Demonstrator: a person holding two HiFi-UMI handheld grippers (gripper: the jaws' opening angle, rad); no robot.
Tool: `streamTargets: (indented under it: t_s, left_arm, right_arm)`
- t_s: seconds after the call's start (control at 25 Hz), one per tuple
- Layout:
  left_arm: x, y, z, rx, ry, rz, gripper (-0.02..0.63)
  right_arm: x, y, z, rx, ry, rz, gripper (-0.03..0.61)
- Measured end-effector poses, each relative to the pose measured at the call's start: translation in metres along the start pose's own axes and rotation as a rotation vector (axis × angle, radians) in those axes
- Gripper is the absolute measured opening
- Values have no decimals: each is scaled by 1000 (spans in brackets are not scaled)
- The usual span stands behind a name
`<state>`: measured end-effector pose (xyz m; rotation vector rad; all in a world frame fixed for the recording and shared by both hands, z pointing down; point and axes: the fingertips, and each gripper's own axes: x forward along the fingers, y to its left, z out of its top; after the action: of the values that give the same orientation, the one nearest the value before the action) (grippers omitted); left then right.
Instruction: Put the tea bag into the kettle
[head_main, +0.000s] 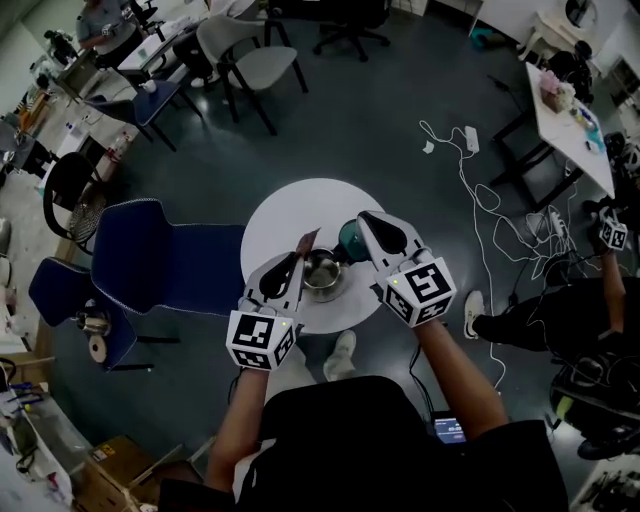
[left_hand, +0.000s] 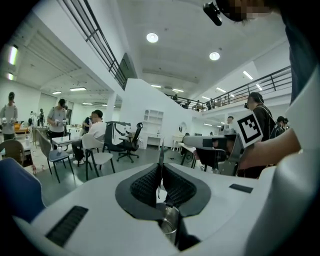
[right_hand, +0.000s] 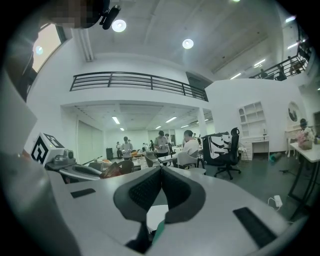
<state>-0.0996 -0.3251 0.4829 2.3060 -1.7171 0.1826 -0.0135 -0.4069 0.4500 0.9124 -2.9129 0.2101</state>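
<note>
A steel kettle (head_main: 322, 271) stands open on the round white table (head_main: 300, 205), and its rim (left_hand: 170, 224) shows below the left jaws. My left gripper (head_main: 297, 259) is at the kettle's left edge, shut on a thin brown tea bag packet (head_main: 308, 240) that sticks up edge-on (left_hand: 160, 152) from between the pads. My right gripper (head_main: 364, 217) is at the kettle's far right, jaws pressed together with nothing seen between them (right_hand: 161, 172). A teal lid-like piece (head_main: 350, 238) lies under it, seen as a teal sliver (right_hand: 158, 233) below the jaws.
A blue chair (head_main: 165, 265) stands close on the table's left. White cables (head_main: 480, 195) trail on the floor to the right, near a seated person's legs (head_main: 530, 320). Grey chairs (head_main: 255, 60) and desks stand farther back.
</note>
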Motion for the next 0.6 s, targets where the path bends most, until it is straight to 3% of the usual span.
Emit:
streamTargets:
  t_s: [0.6]
  left_arm:
    - [21, 8, -38, 64, 154, -214, 37]
  right_arm:
    - [18, -17, -10, 8, 45, -161, 18]
